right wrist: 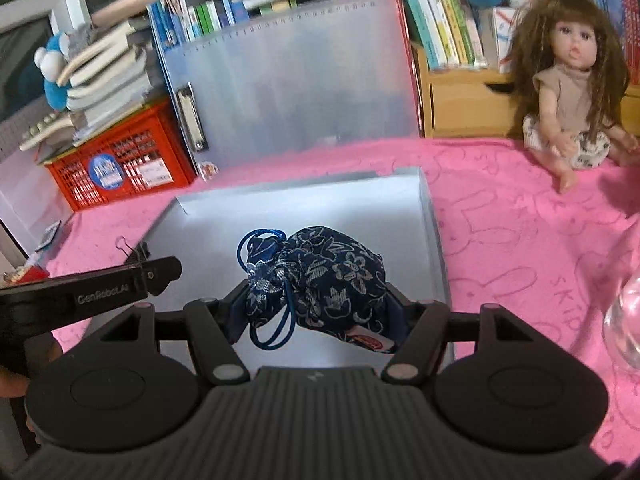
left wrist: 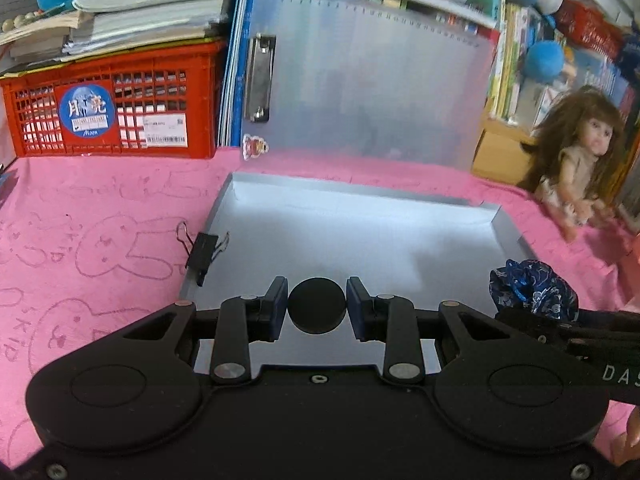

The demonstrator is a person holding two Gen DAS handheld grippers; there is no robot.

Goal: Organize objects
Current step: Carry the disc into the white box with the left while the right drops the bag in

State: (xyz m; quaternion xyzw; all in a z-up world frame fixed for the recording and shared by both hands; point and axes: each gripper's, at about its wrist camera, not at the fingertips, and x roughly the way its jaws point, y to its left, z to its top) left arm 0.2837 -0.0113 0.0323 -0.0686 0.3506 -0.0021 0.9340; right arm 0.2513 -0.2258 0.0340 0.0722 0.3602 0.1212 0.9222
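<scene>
My left gripper (left wrist: 317, 306) is shut on a black round disc (left wrist: 317, 311) and holds it over the near part of a shallow grey tray (left wrist: 360, 224). My right gripper (right wrist: 316, 312) is shut on a dark blue floral drawstring pouch (right wrist: 320, 276), held above the same tray (right wrist: 304, 208). The pouch also shows in the left wrist view (left wrist: 534, 286) at the tray's right edge. A black binder clip (left wrist: 204, 250) lies at the tray's left edge; it also shows in the right wrist view (right wrist: 134, 250).
A pink cloth (left wrist: 100, 216) covers the table. A red crate (left wrist: 112, 108) under stacked books stands back left. A translucent clipboard folder (left wrist: 360, 88) leans behind the tray. A doll (right wrist: 572, 96) sits back right. A clear glass object (right wrist: 624, 320) is at the right.
</scene>
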